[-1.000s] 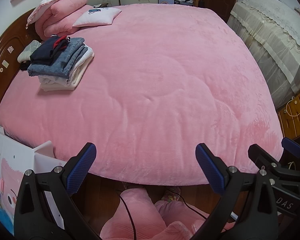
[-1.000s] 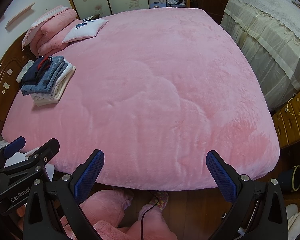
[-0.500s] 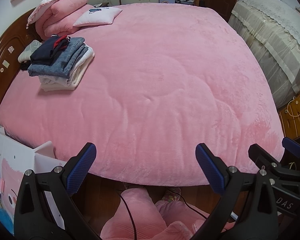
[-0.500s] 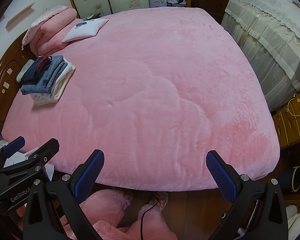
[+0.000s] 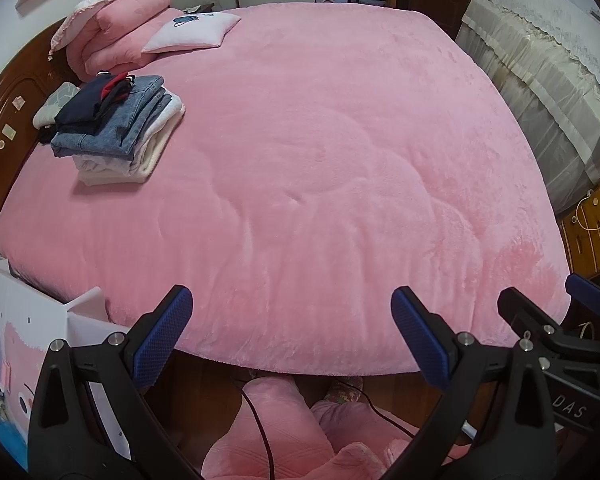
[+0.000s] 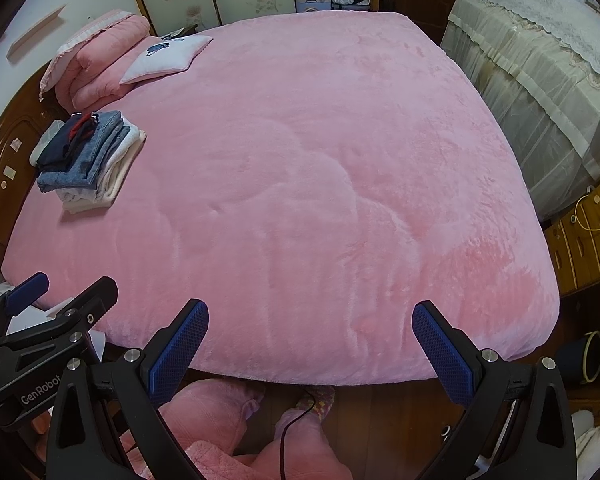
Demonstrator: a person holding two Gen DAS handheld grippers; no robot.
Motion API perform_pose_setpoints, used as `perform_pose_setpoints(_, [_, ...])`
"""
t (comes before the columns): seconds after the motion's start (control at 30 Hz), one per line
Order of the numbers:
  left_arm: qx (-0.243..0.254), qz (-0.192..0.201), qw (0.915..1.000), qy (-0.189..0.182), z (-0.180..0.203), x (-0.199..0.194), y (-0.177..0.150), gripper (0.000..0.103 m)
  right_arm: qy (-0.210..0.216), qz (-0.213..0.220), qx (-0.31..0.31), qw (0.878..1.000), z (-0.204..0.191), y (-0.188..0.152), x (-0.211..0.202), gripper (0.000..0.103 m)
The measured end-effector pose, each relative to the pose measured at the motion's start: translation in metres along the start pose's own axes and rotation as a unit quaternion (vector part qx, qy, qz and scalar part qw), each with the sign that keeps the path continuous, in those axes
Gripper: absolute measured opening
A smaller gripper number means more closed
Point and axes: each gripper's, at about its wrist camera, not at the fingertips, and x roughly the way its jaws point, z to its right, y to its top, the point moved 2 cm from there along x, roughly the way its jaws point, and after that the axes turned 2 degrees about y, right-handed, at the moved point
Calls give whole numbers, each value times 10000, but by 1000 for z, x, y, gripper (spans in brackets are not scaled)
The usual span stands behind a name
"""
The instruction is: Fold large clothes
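Observation:
A stack of folded clothes (image 5: 116, 132) (image 6: 86, 162), dark top and denim over white pieces, rests on the left side of the pink bed cover (image 5: 340, 160) (image 6: 320, 180) near the headboard. My left gripper (image 5: 292, 336) is open over the bed's near edge, nothing between its blue pads. My right gripper (image 6: 310, 348) is open too, likewise empty, over the same edge. In the left wrist view the right gripper (image 5: 552, 312) shows at lower right; in the right wrist view the left gripper (image 6: 60, 296) shows at lower left. No unfolded garment lies on the bed.
A folded pink quilt (image 5: 116, 40) and a white pillow (image 5: 192, 32) lie at the head. A wooden headboard (image 5: 8, 120) bounds the left. A cloth-covered piece of furniture (image 5: 548, 80) and wooden drawers (image 5: 596, 224) stand right. A person's pink-clad legs (image 5: 280, 432) stand below.

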Motion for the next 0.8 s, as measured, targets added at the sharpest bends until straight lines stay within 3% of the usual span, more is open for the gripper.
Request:
perform_pose_setpoints(0.5, [211,-108,9997,-39,-4,24,23,99,-50,-155,11,9999,6,32,15,103])
perform_pose_setpoints(0.8, [405,-243,9988,-88,-22,53,53,98,-132,-315,51,9994,-4,65,43,103])
